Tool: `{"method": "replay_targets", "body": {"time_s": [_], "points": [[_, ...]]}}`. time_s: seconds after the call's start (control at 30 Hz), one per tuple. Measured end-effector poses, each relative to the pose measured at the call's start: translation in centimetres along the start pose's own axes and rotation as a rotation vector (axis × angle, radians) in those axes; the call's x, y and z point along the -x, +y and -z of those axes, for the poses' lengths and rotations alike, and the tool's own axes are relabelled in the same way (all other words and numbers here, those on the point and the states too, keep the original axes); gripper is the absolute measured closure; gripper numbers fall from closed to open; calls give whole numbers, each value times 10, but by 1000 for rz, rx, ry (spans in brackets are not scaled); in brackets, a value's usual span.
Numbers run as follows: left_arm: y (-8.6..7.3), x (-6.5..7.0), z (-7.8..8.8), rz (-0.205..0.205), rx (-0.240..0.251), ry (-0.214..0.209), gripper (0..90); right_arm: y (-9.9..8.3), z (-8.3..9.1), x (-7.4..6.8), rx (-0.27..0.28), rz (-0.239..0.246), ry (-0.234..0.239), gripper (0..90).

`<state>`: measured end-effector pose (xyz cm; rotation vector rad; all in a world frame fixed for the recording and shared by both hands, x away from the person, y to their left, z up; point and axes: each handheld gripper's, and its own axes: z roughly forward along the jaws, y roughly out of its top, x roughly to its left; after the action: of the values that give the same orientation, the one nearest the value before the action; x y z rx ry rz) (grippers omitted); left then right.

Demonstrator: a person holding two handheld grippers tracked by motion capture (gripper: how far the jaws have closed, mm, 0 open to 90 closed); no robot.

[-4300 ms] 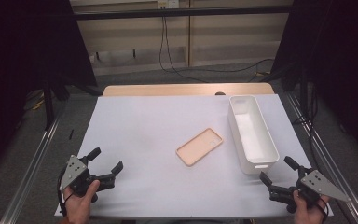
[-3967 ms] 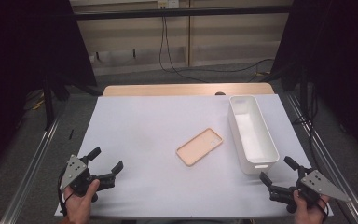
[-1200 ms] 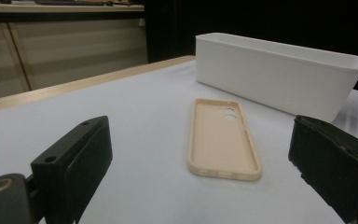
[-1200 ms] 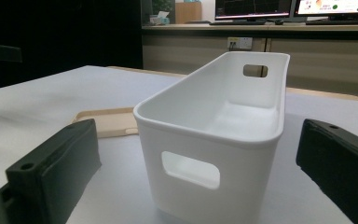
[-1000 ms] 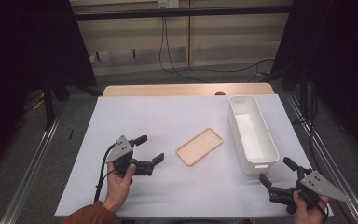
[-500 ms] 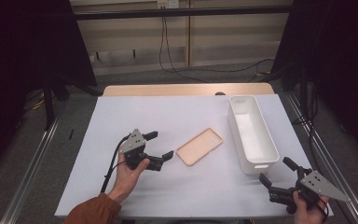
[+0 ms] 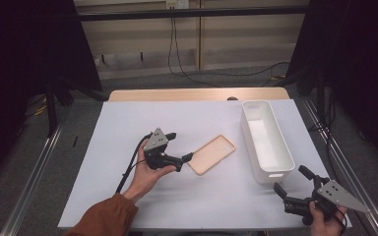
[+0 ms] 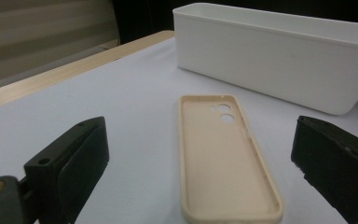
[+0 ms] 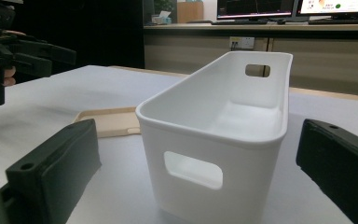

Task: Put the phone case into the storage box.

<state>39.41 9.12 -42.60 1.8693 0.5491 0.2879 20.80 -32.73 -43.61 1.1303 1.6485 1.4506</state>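
Since the earlier frames, the left gripper (image 7: 181,146) has travelled from the near left corner of the table (image 7: 128,118) up toward the middle, while the right gripper (image 7: 294,188) has stayed at the near right corner. From the high view, the left gripper's jaws stand apart with their tips just beside the near left end of the phone case (image 7: 211,154), which lies flat and hollow side up at mid-table, slanted, a little left of the white bin (image 7: 267,140). The right gripper sits just below the bin's near end, its jaws spread and holding nothing

Along the left gripper view, the phone case (image 8: 223,154) lies on the white cover between the two separated jaws, untouched by either, its camera holes at the far end; the white bin (image 8: 279,56) stands beyond it

Along the right gripper view, the white bin (image 9: 214,135) stands end-on between the wide-set jaws, handle slot facing the camera; the phone case (image 9: 109,122) lies behind its left side, and the left gripper (image 9: 51,53) shows at far left
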Motion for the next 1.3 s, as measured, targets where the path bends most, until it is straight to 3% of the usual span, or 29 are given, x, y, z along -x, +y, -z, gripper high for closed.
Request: {"method": "replay_targets", "body": {"time_s": [0.63,1.0,1.1,1.23,1.3], "points": [[17,-8,-37,30,-27,-34,40,0,0,0,2,-2,1,0],[18,-11,-53,32,-126,-51,74,0,0,0,1,-2,2,0],[21,-12,-57,22,-162,-33,75,0,0,0,1,-1,2,0],[24,-13,-62,34,-166,-17,76,0,0,0,0,-2,1,0],[25,-14,-64,38,-163,-37,76,0,0,1,0,-1,1,0]]}}
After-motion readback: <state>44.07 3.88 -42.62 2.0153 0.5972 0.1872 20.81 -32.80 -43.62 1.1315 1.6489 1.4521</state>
